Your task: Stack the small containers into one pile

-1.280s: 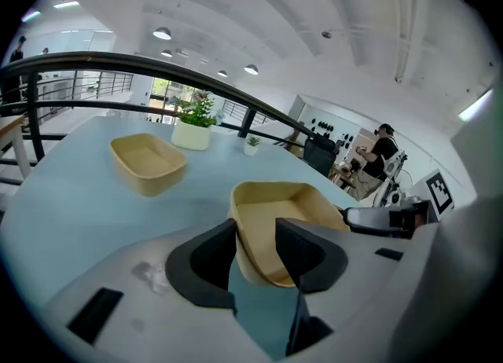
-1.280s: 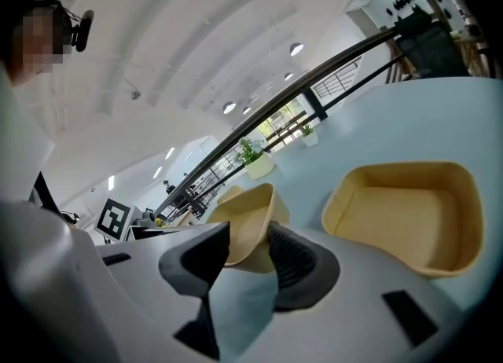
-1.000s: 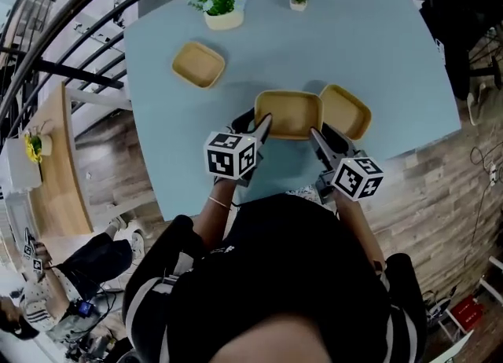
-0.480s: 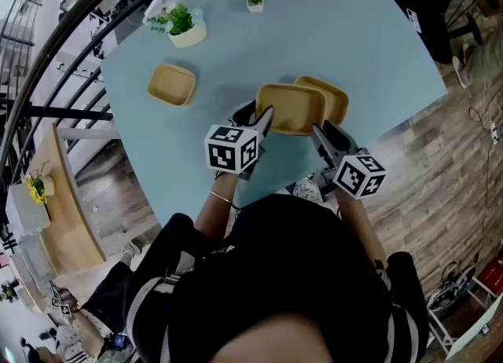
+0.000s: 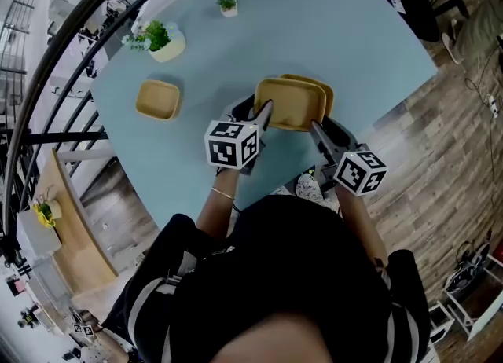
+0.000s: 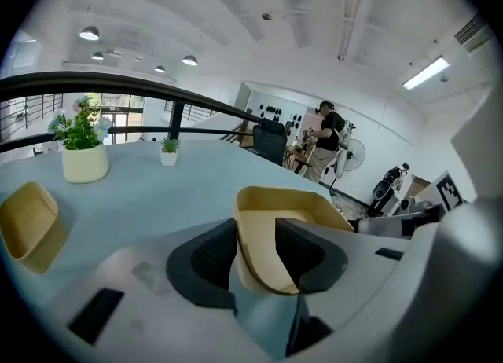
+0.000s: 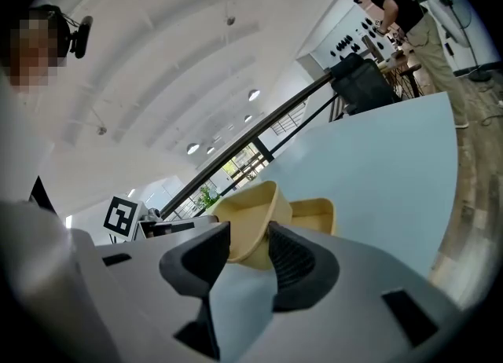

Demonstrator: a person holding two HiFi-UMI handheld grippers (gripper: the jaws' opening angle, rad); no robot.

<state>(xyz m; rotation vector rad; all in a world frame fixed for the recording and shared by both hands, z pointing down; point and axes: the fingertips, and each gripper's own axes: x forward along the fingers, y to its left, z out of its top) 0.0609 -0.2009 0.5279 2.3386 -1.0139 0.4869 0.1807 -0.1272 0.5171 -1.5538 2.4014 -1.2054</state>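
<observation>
Held container [image 5: 289, 104], rim pinched by left gripper [image 5: 263, 115] and right gripper [image 5: 316, 129], now overlaps second container [image 5: 325, 91]; earlier beside it. Nearly aligned for nesting. Third container [image 5: 158, 99] waits far left.

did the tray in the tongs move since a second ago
Yes. The held container has shifted right, now overlapping the second container on the table; before, they sat side by side.

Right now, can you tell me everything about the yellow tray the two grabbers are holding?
The yellow tray is shallow, empty, rounded-cornered, and looks like matte bamboo or plastic. The left gripper pinches its left rim, the right gripper its right rim. It is held level over a matching tray on the blue table, nearly covering it.
</observation>
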